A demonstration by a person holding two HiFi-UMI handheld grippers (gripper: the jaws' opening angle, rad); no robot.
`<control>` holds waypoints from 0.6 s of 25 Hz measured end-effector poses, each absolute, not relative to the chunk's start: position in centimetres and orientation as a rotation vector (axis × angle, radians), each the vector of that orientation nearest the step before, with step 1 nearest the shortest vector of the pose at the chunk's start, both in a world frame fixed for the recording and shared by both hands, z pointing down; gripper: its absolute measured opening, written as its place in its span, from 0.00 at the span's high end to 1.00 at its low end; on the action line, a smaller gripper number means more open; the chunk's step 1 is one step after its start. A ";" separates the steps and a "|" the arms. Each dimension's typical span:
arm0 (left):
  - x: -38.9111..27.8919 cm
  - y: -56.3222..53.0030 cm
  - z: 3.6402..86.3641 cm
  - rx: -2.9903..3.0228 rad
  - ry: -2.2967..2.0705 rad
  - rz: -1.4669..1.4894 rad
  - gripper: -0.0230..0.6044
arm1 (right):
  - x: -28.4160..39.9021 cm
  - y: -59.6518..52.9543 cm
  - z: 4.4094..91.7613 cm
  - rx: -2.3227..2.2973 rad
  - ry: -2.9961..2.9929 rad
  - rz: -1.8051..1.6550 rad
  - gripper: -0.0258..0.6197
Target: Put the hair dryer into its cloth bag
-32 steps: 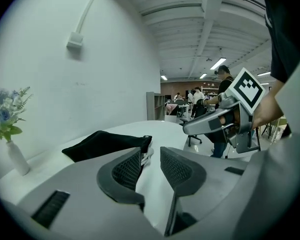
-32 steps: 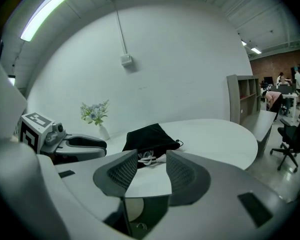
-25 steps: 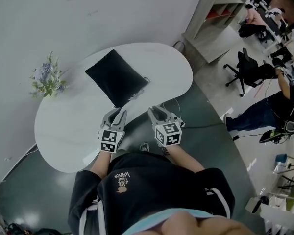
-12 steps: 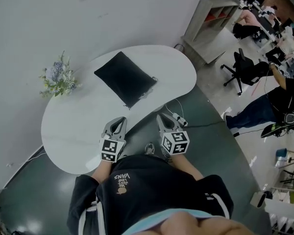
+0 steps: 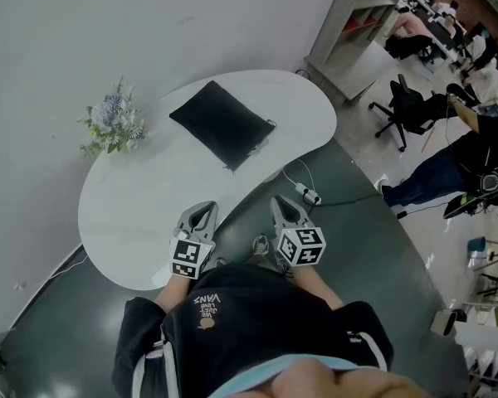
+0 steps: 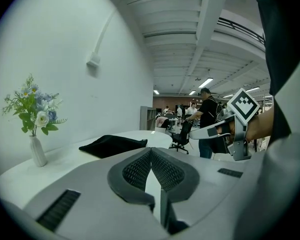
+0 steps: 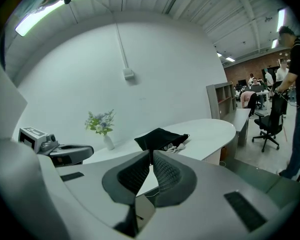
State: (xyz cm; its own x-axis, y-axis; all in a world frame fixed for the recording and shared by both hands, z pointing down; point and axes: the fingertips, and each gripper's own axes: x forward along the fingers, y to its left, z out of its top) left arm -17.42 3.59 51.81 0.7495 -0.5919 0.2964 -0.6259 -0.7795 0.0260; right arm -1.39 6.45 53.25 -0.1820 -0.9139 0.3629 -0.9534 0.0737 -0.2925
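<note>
The black cloth bag (image 5: 222, 124) lies flat on the far right part of the white table (image 5: 124, 210), right of a vase of flowers (image 5: 112, 127). It looks filled, though the hair dryer itself cannot be made out. The left gripper (image 5: 204, 208) and the right gripper (image 5: 280, 201) hover side by side at the table's near edge, well apart from the bag. Both have their jaws closed together on nothing.

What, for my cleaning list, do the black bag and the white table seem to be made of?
The black bag looks like soft, matte cloth: it lies limp and slightly rumpled, without shine. The table looks like a hard, smooth white top with a faint sheen, perhaps laminate or painted board; the look leaves that open.
</note>
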 end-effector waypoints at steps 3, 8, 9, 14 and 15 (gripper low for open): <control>-18.5 4.3 51.7 2.834 -0.953 0.414 0.93 | -2.8 7.2 53.1 1.967 -2.230 0.718 0.88; -19.9 5.2 51.6 2.866 -0.908 0.420 0.93 | -4.4 8.3 52.9 1.996 -2.216 0.712 0.88; -20.2 5.4 51.5 2.871 -0.905 0.417 0.93 | -4.6 8.5 52.8 2.001 -2.214 0.709 0.88; -21.6 6.1 51.5 2.883 -0.886 0.410 0.93 | -6.0 9.4 52.8 2.016 -2.204 0.703 0.89; -21.8 6.2 51.6 2.884 -0.881 0.408 0.93 | -6.3 9.5 52.8 2.017 -2.201 0.702 0.89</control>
